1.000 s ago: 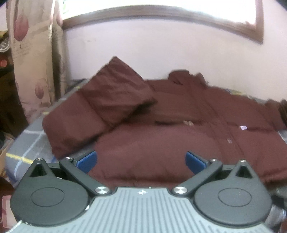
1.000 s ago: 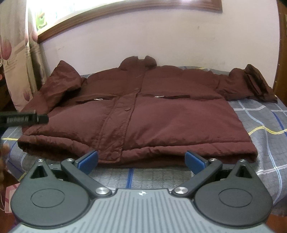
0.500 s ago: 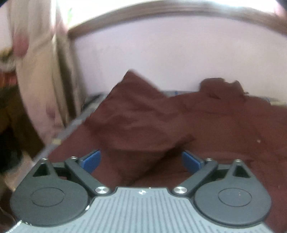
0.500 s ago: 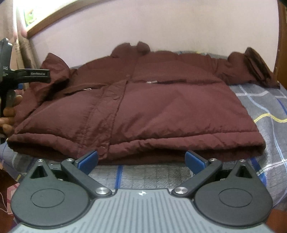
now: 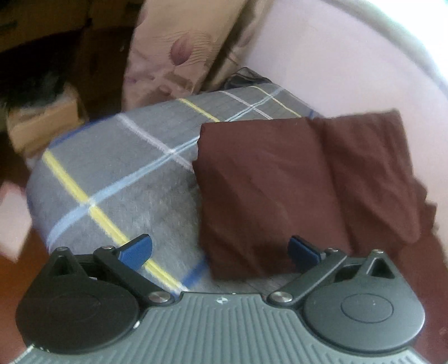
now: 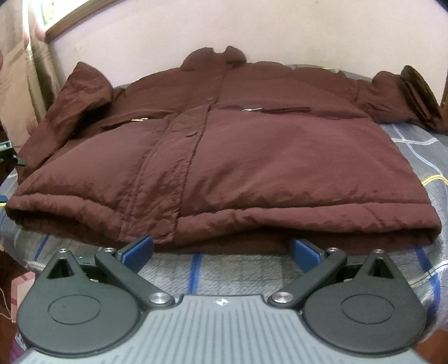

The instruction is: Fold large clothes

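A large maroon padded jacket lies flat, front up, on a bed with a grey plaid cover. Its left sleeve is folded up near the bed's left side and its right sleeve stretches to the far right. My right gripper is open and empty, just in front of the jacket's bottom hem. My left gripper is open and empty, tilted over the bed's left corner, with the folded sleeve lying between its fingertips and beyond them.
A floral curtain hangs at the bed's left. A pink wall runs behind the bed under a wood-framed window. A cardboard box stands on the floor to the left. The plaid bed cover shows bare left of the sleeve.
My left gripper has swung left and tilted, from facing the jacket body to the sleeve and bed corner. My right gripper has moved closer to the hem.
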A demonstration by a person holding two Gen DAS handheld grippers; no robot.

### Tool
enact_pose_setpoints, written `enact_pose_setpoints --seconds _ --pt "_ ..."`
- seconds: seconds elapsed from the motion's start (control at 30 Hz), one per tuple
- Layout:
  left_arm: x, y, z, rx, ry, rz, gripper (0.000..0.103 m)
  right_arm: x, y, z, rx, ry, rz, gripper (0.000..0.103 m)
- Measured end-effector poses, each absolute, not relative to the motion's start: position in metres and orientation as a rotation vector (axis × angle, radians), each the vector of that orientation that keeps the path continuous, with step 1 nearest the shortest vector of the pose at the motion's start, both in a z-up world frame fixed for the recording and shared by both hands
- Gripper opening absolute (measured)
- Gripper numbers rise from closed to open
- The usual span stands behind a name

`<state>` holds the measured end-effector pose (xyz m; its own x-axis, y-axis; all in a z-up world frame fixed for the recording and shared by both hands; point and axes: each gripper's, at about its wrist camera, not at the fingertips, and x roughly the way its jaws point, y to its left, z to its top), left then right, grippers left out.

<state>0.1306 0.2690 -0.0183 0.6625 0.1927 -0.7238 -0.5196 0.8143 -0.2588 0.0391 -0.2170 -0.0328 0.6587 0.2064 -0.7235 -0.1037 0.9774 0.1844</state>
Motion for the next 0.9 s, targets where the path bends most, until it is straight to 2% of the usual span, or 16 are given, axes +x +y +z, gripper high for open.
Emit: enact_pose_setpoints --seconds 0.07,0.13,0.23,0.27,0.4,0.6,0.63,0.7,0.77,0.83,0.87,0.9 --pt "0.136 0.265 -0.019 -0.417 0.738 0.350 0.100 0.039 -0.214 -0.031 0.128 0.839 0.170 0.103" --pt "0.144 0.256 -0.023 -0.378 0.761 0.315 0.078 0.038 -0.212 -0.030 0.121 0.842 0.159 0.103" --pt "0.146 0.250 -0.025 -0.358 0.731 0.322 0.054 0.036 -0.208 -0.026 0.106 0.841 0.140 0.103" --pt "0.145 0.250 -0.025 -0.374 0.721 0.316 0.036 0.035 -0.206 -0.024 0.100 0.838 0.133 0.103" --pt "0.127 0.257 -0.012 -0.382 0.681 0.431 0.024 0.035 -0.205 -0.016 0.103 0.826 0.126 0.103" --pt "0.044 0.293 0.032 -0.377 0.560 0.665 0.025 0.032 -0.207 -0.005 0.106 0.784 0.126 0.103" --pt "0.034 0.296 0.037 -0.366 0.554 0.685 0.026 0.033 -0.208 -0.006 0.112 0.784 0.127 0.103" --pt "0.022 0.298 0.041 -0.354 0.576 0.696 0.039 0.034 -0.212 -0.008 0.138 0.792 0.134 0.103" --pt "0.017 0.289 0.045 -0.295 0.566 0.746 0.039 0.035 -0.218 -0.007 0.174 0.794 0.138 0.103" --pt "0.015 0.274 0.052 -0.233 0.529 0.756 0.062 0.033 -0.228 -0.004 0.206 0.773 0.124 0.103" --pt "0.017 0.267 0.056 -0.216 0.511 0.736 0.081 0.031 -0.234 -0.001 0.216 0.759 0.111 0.103" --pt "0.017 0.259 0.060 -0.200 0.479 0.711 0.086 0.029 -0.242 0.002 0.228 0.740 0.094 0.103"
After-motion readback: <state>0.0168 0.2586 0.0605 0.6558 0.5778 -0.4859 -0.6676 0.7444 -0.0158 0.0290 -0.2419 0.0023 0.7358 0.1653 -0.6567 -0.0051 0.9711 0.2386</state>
